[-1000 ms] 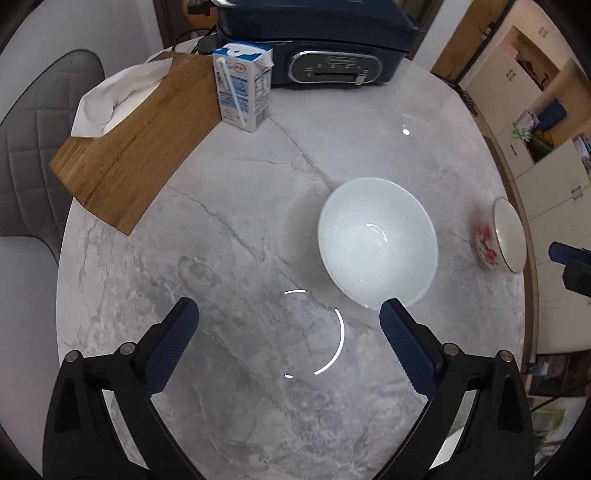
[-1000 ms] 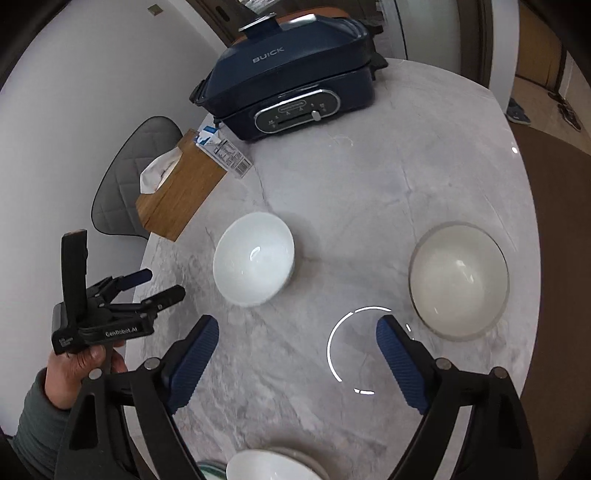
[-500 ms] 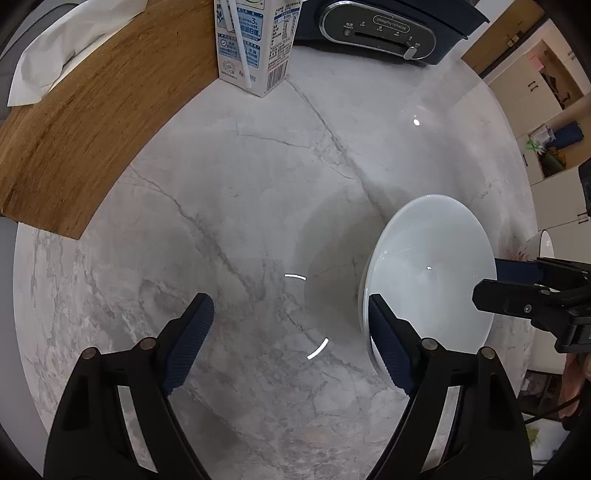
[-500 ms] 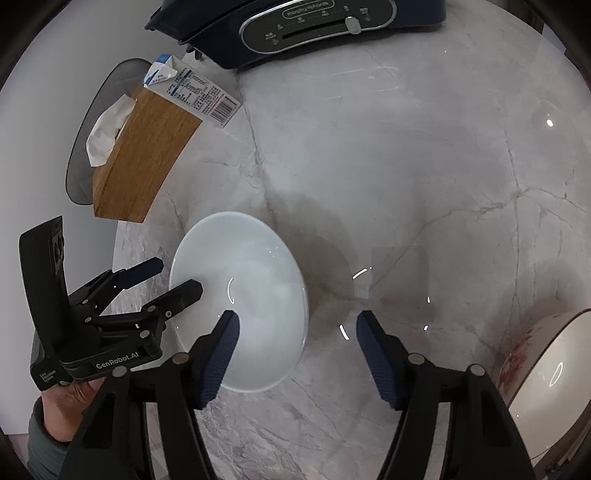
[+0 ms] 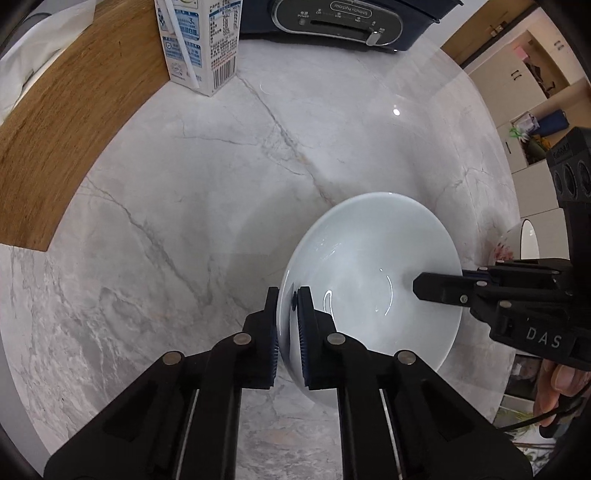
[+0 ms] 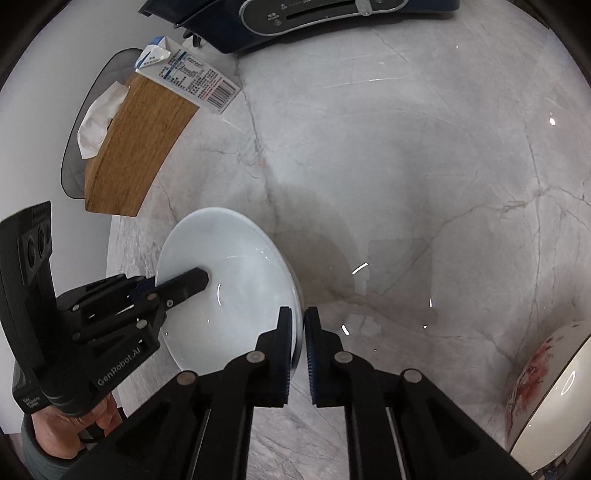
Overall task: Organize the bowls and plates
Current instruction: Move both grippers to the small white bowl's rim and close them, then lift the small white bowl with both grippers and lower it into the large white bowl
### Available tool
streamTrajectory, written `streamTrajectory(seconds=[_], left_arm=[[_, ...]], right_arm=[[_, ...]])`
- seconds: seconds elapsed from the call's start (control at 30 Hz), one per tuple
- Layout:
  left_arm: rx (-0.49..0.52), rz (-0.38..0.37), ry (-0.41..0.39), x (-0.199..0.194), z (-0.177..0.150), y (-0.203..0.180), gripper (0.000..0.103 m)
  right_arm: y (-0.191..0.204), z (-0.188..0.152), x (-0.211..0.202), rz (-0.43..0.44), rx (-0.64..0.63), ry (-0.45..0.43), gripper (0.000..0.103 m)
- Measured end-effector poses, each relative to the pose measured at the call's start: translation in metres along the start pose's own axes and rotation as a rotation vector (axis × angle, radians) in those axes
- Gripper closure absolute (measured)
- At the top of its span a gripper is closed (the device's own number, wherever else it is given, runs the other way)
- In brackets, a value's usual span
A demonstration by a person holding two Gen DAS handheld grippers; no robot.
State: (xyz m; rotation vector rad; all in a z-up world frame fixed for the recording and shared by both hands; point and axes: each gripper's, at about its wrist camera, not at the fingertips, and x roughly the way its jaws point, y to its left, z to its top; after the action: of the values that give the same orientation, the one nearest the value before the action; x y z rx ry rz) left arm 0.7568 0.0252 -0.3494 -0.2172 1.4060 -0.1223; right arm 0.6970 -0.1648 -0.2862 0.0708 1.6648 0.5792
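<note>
On the marble table, both grippers pinch opposite rims of the empty white bowl.

A home dining area: a round marble-patterned counter carries a dark blue electric tabletop grill with a control dial, a milk carton with attached straw, a wooden tissue box with a white tissue poking out, and white bowls. A grey quilted chair stands at the edge; beige cupboards with cluttered open shelves line the background.
</note>
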Motion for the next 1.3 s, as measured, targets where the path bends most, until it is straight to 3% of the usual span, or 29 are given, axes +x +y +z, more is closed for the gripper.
streamTrajectory(seconds=[0.23, 0.8, 1.07, 1.3], left_arm=[[0.001, -0.031, -0.007, -0.005, -0.011, -0.001, 0.099], [0.05, -0.064, -0.01, -0.063, -0.053, -0.027, 0.1], [0.114, -0.076, -0.023, -0.114, -0.096, -0.056, 0.1], [0.185, -0.093, -0.031, -0.144, -0.146, -0.088, 0.099]], right_arm=[[-0.002, -0.006, -0.001, 0.004, 0.011, -0.008, 0.095], [0.005, -0.046, -0.047, 0.03, 0.025, -0.049, 0.095], [0.019, -0.092, -0.086, 0.038, -0.006, -0.063, 0.094], [0.028, -0.152, -0.119, 0.02, -0.014, -0.089, 0.094]])
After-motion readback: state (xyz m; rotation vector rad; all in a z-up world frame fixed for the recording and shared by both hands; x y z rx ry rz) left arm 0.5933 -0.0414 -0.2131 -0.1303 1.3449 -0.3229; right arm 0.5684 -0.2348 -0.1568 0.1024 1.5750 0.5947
